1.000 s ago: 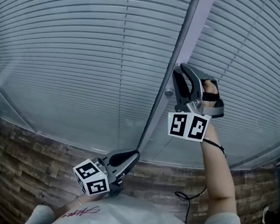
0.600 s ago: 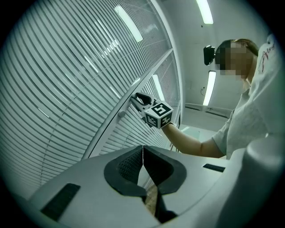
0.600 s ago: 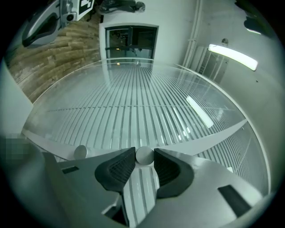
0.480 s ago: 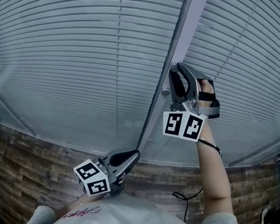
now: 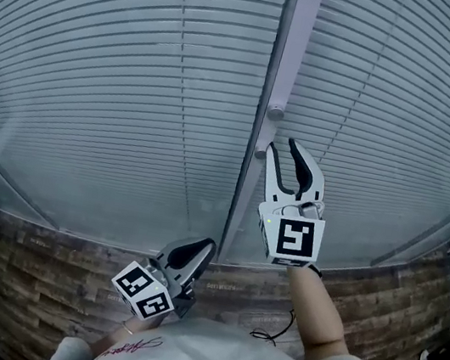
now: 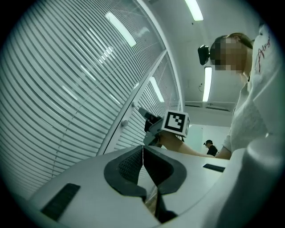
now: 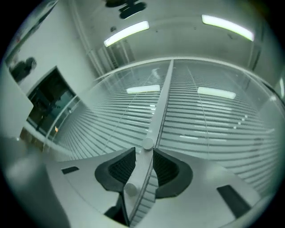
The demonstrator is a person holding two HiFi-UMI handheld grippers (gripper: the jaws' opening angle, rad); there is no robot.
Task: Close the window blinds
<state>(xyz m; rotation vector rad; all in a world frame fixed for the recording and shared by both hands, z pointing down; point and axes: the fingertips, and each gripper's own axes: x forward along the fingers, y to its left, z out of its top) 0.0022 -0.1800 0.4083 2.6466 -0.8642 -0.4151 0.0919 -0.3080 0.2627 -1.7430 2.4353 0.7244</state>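
Rolled upright and lower before the blinds [image 5: 98, 66], my right gripper [image 5: 284, 146] stands wide around a post knob [image 7: 130, 189]; my left gripper [image 5: 195, 251], nearer, is shut, empty.

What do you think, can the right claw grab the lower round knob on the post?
Probably yes. The right claw is open beside the post, the lower knob shows between its jaws, and nothing seems to block the way.
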